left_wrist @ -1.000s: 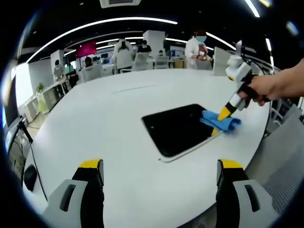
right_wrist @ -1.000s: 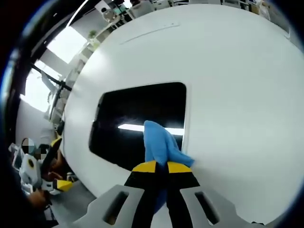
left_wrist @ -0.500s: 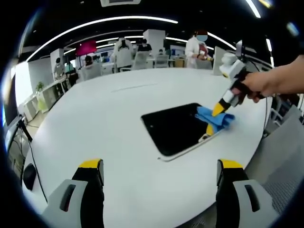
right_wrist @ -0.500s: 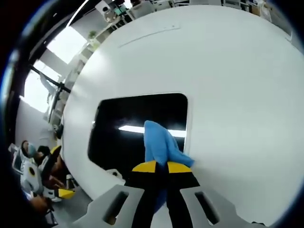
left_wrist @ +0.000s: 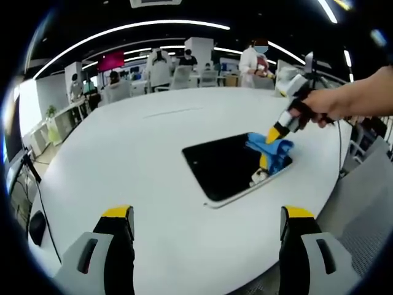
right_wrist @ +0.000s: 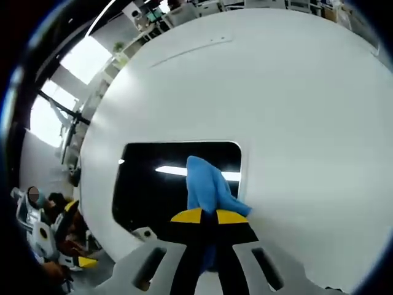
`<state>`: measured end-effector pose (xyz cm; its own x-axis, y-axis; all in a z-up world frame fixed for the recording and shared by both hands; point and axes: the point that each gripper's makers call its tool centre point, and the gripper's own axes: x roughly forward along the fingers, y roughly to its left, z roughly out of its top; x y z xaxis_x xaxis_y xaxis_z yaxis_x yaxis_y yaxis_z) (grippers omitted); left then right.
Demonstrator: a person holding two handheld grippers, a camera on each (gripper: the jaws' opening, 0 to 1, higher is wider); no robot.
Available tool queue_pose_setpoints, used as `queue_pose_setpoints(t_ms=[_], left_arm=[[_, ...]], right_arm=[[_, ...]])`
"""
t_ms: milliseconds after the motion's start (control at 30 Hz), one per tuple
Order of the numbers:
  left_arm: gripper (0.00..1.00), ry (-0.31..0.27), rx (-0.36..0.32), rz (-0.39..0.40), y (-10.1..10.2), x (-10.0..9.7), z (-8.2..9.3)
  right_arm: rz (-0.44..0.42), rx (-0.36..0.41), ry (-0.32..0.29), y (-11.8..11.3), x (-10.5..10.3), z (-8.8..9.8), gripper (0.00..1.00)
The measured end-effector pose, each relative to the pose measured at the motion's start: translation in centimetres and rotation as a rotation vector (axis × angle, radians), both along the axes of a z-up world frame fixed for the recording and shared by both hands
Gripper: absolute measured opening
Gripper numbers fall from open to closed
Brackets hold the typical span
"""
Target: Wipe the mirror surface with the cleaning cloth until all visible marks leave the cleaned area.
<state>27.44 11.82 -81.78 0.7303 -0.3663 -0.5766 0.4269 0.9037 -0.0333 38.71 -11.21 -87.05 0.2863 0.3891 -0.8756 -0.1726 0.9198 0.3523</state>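
A dark rectangular mirror (left_wrist: 224, 165) lies flat on the round white table (left_wrist: 135, 153). In the left gripper view, the right gripper (left_wrist: 274, 133), held by a hand, presses a blue cleaning cloth (left_wrist: 272, 149) onto the mirror's right end. The right gripper view looks down its own shut jaws, where the blue cloth (right_wrist: 207, 186) sticks out over the mirror (right_wrist: 153, 187) near its right edge. My left gripper (left_wrist: 206, 215) hovers open over the table's near edge, well short of the mirror, with nothing between its yellow-tipped fingers (left_wrist: 116, 213).
The white table (right_wrist: 295, 110) spreads wide beyond the mirror. Desks, chairs and several people stand at the back of the room (left_wrist: 184, 64). A person in white (left_wrist: 255, 61) stands behind the table. The table's near edge (left_wrist: 258, 279) drops off by the left gripper.
The right gripper has dragged the cloth inward across the mirror's right end, away from its edge. The left gripper has stayed still and open.
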Motion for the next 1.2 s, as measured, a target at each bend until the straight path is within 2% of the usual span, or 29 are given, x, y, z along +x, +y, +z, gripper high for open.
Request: queue_pose_setpoints(t_ms=[733, 1200], left_arm=[[0.99, -0.001, -0.003, 0.015, 0.2, 0.0, 0.0], [0.99, -0.008, -0.004, 0.034, 0.5, 0.1, 0.0]], right_arm=[[0.011, -0.012, -0.018, 0.4, 3.0, 0.1, 0.01], [-0.017, -0.003, -0.021, 0.3, 5.3, -0.1, 0.01]])
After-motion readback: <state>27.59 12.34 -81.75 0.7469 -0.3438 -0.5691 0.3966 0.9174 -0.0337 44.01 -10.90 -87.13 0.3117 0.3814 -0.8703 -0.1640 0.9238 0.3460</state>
